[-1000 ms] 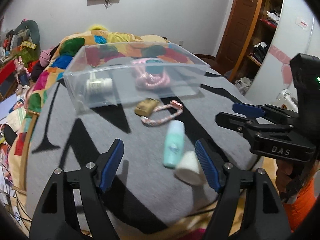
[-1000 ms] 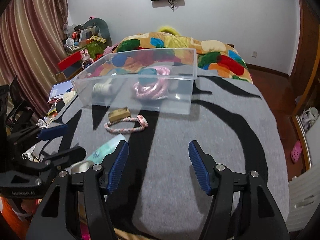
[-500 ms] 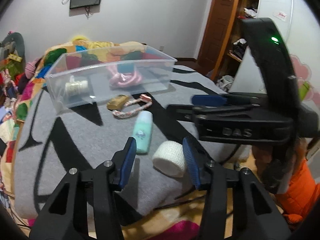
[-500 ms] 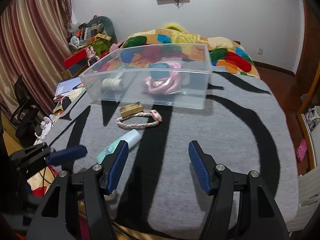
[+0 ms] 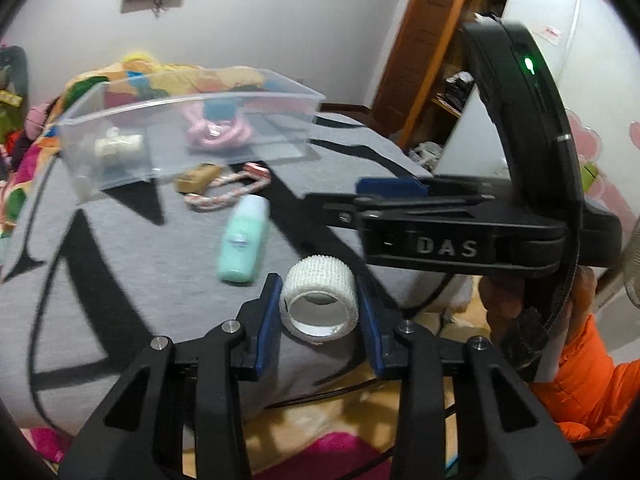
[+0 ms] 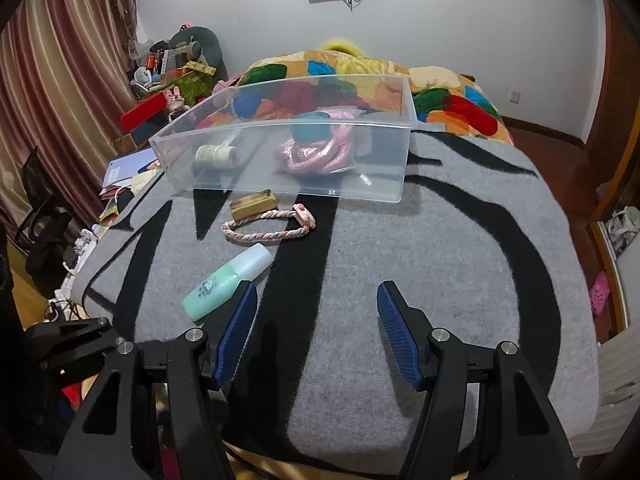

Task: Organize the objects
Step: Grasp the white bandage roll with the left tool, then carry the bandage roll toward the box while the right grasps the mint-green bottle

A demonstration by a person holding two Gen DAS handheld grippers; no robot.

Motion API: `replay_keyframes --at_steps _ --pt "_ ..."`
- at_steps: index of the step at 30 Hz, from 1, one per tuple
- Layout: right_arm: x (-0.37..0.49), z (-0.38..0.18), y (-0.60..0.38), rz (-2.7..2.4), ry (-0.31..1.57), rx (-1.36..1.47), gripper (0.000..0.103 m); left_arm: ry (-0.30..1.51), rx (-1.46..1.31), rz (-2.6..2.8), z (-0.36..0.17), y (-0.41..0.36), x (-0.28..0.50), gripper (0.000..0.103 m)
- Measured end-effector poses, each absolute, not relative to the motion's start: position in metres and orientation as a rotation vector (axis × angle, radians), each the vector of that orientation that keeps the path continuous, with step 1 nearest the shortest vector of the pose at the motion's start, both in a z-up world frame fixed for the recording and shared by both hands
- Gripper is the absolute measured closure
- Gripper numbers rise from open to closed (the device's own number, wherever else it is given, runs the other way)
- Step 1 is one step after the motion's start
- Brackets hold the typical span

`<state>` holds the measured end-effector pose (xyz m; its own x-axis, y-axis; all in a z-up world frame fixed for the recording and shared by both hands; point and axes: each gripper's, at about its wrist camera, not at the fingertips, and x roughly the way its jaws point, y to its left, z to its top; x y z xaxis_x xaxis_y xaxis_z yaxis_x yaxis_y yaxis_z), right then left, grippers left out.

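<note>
One white gauze-textured tape roll (image 5: pixel 319 298) clamped in left gripper (image 5: pixel 319 312) jaws, right gripper (image 6: pixel 318 336) jaws spread.

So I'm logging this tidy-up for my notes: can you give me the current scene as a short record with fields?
surface: grey blanket with black markings
left tool: closed on the white tape roll
right tool: open, holding nothing
clear bin: holds a pink rope and a small white bottle
outside the bin: green bottle lying down, braided cord, small tan block
</note>
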<state>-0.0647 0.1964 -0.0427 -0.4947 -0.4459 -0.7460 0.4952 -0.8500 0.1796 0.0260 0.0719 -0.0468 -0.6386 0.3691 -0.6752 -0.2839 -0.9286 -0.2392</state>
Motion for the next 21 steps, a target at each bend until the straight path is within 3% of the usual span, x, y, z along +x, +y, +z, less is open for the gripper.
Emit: replay_keyframes --at_steps 8,12,14,18,21 --pt "-0.072 -0.053 0.159 -2.228 0.052 1.169 0.044 -0.203 -1.096 2.786 -0.032 0.011 0.025 0.066" --pt "-0.074 -0.061 0.134 -2.249 0.127 1.167 0.044 -0.263 -1.122 2.826 -0.035 -0.010 0.019 0.066" --pt "-0.072 -0.063 0.126 -2.280 0.182 1.151 0.052 -0.276 -1.131 2.835 -0.036 -0.014 0.017 0.066" --pt "-0.065 -0.063 0.125 -2.314 0.265 1.118 0.086 -0.269 -1.129 2.842 -0.035 -0.011 0.016 0.066" --pt "-0.062 -0.062 0.135 -2.310 0.238 1.110 0.087 -0.259 -1.111 2.847 -0.032 -0.008 0.016 0.066"
